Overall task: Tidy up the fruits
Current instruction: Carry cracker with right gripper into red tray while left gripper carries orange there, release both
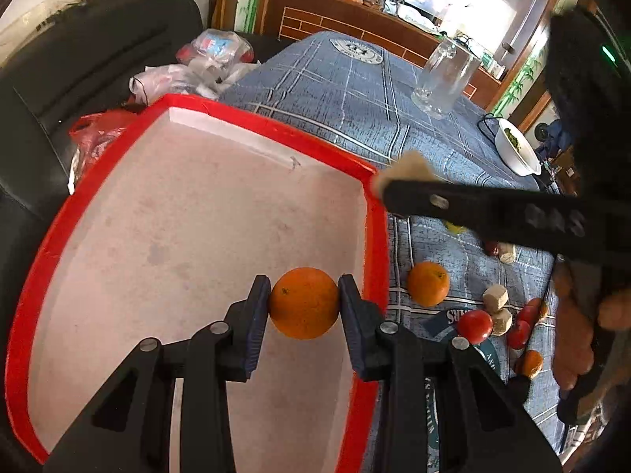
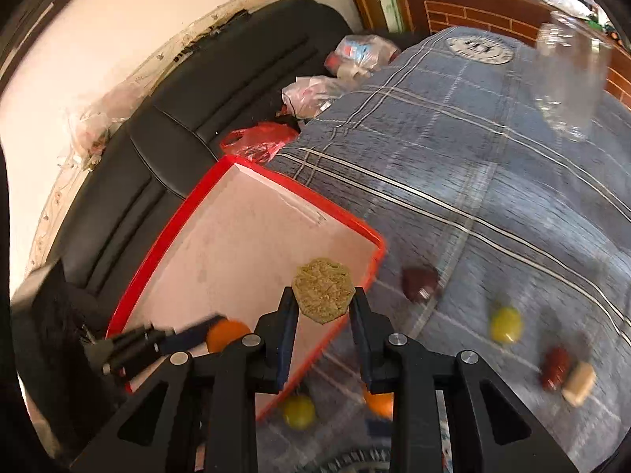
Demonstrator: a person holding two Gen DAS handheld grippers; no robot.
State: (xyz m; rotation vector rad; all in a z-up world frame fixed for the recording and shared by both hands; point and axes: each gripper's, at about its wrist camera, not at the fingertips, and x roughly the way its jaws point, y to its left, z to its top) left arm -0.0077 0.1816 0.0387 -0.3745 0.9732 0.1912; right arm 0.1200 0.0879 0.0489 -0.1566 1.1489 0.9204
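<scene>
My left gripper (image 1: 304,303) is shut on an orange (image 1: 303,302) and holds it above the red-rimmed tray (image 1: 376,244), near its right edge. My right gripper (image 2: 324,305) is shut on a tan octagonal block (image 2: 323,295) and holds it over the tray's near right corner (image 2: 347,315). In the left wrist view the right gripper (image 1: 398,177) reaches in from the right with the block at its tip. In the right wrist view the left gripper with its orange (image 2: 226,335) shows at the lower left. Loose on the blue cloth lie another orange (image 1: 428,283), tomatoes (image 1: 474,326) and tan blocks (image 1: 495,297).
A glass mug (image 1: 441,79) and a white bowl (image 1: 516,149) stand on the cloth farther back. Yellow fruits (image 2: 506,325), dark red pieces (image 2: 420,283) and a cork-like piece (image 2: 579,384) lie right of the tray. Plastic bags (image 1: 189,75) and a black sofa (image 1: 79,63) are to the left.
</scene>
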